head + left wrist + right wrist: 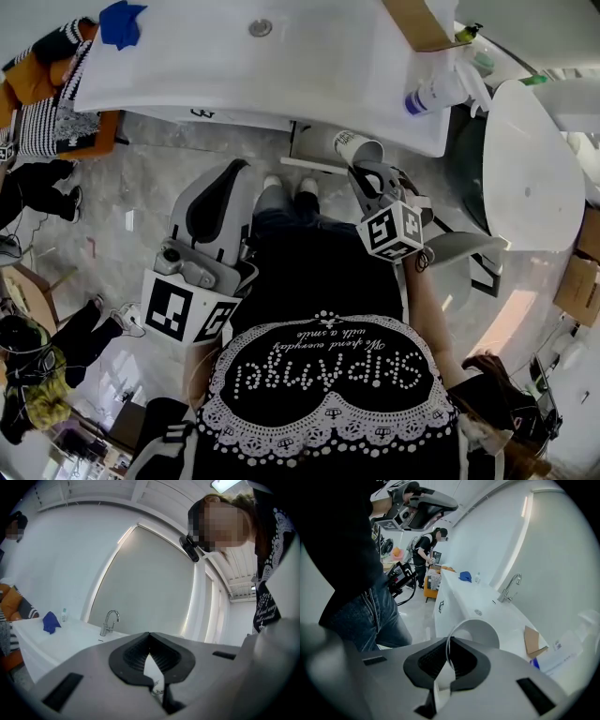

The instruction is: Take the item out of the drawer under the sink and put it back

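Grey marbled floor underfoot, and across the far side runs the long white sink vanity, chrome tap at the back and a crumpled blue cloth on its far-left corner. Centre stage is the white paper cup: it's out of the cabinet and in the air just in front of the vanity's near edge, mouth tipped up. The right gripper has it by the rim, its dark ribbed pads clamped on the thin wall, one inside the cup and one outside. The left gripper hangs to the left, close to the person's body, jaws pressed together with nothing between them. A white drawer front with a dark handle sits further left under the counter; whether the compartment right below the cup stands open, I can't tell from here. My read is the cup is on the return leg. That grip is the worry: a one-wall pinch on soft paper could crease the rim, or let the cup swing and slip. It's also close to the counter lip, so a careless dip could knock it loose.
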`<act>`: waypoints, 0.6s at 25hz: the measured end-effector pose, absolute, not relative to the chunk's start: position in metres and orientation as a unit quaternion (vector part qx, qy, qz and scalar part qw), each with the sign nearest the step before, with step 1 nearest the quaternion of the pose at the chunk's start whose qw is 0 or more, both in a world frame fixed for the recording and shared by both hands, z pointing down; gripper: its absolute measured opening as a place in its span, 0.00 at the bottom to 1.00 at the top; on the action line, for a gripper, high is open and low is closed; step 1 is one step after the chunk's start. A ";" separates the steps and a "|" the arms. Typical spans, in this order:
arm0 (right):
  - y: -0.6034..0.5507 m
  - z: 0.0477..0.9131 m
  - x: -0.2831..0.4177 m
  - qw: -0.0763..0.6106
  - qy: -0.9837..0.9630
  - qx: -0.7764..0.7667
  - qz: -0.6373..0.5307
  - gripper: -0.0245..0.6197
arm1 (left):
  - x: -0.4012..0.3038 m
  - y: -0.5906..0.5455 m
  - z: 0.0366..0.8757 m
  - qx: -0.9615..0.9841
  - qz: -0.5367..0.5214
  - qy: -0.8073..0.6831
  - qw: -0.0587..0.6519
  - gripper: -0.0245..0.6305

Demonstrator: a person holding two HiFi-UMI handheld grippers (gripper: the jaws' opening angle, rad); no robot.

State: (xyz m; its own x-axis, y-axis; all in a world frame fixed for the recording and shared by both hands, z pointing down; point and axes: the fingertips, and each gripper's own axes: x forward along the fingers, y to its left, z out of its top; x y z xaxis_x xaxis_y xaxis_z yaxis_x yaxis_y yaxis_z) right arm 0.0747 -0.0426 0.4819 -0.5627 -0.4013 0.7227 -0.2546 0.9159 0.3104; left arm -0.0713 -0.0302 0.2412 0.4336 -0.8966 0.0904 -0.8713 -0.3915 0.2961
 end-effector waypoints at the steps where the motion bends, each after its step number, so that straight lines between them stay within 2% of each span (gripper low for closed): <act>1: -0.043 0.485 0.075 0.427 -0.881 0.187 -0.077 0.08 | -0.071 -0.030 0.242 0.833 -0.041 -0.530 0.152 0.04; 15: -0.040 0.530 0.081 0.453 -0.874 0.176 -0.026 0.08 | -0.063 -0.028 0.250 0.835 -0.032 -0.523 0.166 0.04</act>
